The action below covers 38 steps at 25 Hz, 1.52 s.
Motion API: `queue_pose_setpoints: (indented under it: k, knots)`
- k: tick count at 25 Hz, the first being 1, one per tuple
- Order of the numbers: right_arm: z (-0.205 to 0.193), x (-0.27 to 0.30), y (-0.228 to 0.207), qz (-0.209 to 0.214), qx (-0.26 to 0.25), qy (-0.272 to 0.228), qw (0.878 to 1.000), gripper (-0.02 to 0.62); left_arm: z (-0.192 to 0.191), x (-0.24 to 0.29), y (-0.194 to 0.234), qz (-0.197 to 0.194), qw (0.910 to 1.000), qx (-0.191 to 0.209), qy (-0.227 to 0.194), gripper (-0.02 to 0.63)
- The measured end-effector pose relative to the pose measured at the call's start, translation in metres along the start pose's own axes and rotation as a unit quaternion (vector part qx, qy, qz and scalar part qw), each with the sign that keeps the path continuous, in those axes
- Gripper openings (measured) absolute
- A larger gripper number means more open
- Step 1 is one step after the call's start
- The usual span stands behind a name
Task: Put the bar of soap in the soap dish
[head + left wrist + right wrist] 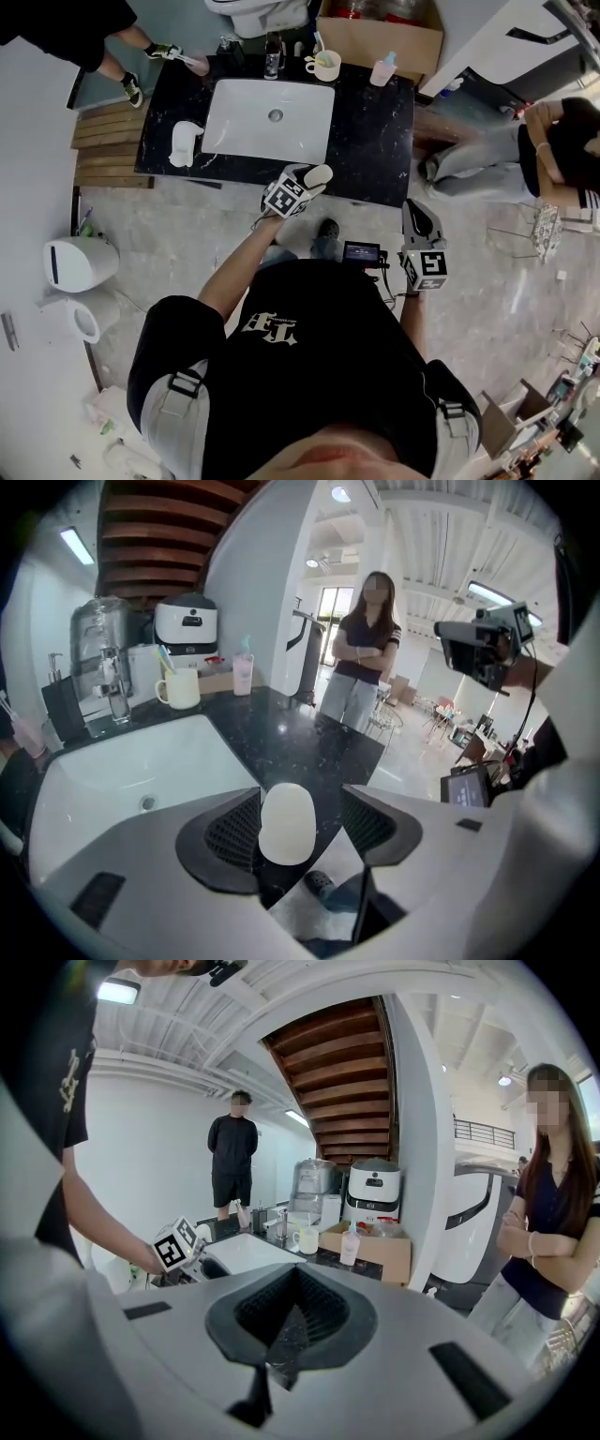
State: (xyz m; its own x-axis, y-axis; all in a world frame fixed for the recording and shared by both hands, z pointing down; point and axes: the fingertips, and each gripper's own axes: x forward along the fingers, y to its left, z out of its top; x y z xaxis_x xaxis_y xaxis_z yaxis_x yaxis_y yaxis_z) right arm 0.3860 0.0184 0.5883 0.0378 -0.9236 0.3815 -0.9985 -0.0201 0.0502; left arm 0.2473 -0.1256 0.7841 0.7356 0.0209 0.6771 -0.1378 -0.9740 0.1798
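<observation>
Two claws, one in each hand. Right claw [293, 1297]: held low beside the person's body, short of the worktop [375, 141], pads closed on each other, nothing between them.

Left claw [298, 810]: out over the front edge of the worktop, just in front of the sink [234, 131], jaws spread wide. Bar of soap [287, 825] sits between the pads, pale, rounded end up. It lies close against one pad, and there is a clear gap to the other, so it is not being squeezed. Cannot tell whether its lower end rests on the dark stone.

Worktop: black, flecked stone, with the white rectangular sink set in its middle.

Left of the sink, on the stone: a white thing that I take for the soap dish [185, 142], shape unclear. Well apart from the soap, with the sink's corner between them.

Back edge of the worktop: tap [272, 54] behind the sink, cream mug [325, 66] with toothbrushes just beside it, pink bottle [383, 70] further right.

Behind those: open cardboard box [380, 37].

Beyond the worktop: one bystander with folded arms [361, 639] stands past its right end; another in black [232, 1157] stands at its far left corner.
</observation>
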Motion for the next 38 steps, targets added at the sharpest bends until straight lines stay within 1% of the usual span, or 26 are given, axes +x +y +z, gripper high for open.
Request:
queue_pose_setpoints:
  k: [5,10,13,16,20,23,27,32,34,38]
  knots:
    - [-0.005,-0.001,-0.016,-0.007,0.011,0.004,1.000,0.008,-0.016,0.029,0.003,0.014,0.9979,0.025,0.058,0.252]
    - [-0.009,0.001,-0.024,-0.004,0.012,0.009,1.000,0.008,-0.027,0.047,0.006,0.019,0.9931,0.027,0.113,0.251]
    - [-0.010,0.003,-0.029,0.003,0.034,0.004,0.999,0.008,-0.031,0.052,0.009,0.028,0.9886,0.036,0.144,0.252]
    - [-0.015,0.004,-0.031,0.008,0.057,0.002,0.998,0.008,-0.036,0.059,0.010,0.026,0.9829,0.040,0.178,0.252]
    - [-0.018,0.009,-0.033,0.016,0.056,-0.002,0.998,0.008,-0.037,0.063,0.013,0.027,0.9769,0.054,0.205,0.256]
    - [-0.022,0.007,-0.035,0.018,0.057,0.000,0.998,0.008,-0.043,0.066,0.004,0.020,0.9715,0.060,0.228,0.258]
    - [-0.019,0.013,-0.036,0.024,0.055,-0.002,0.998,0.008,-0.042,0.065,0.008,0.014,0.9677,0.063,0.244,0.256]
    - [-0.018,0.014,-0.037,0.028,0.052,-0.002,0.998,0.008,-0.042,0.067,0.003,0.009,0.9618,0.089,0.259,0.258]
    - [-0.016,0.017,-0.037,0.029,0.050,-0.003,0.998,0.008,-0.042,0.066,0.003,0.010,0.9626,0.090,0.255,0.258]
    - [-0.012,0.021,-0.036,0.035,0.045,-0.001,0.998,0.008,-0.039,0.063,0.005,0.017,0.9684,0.086,0.233,0.258]
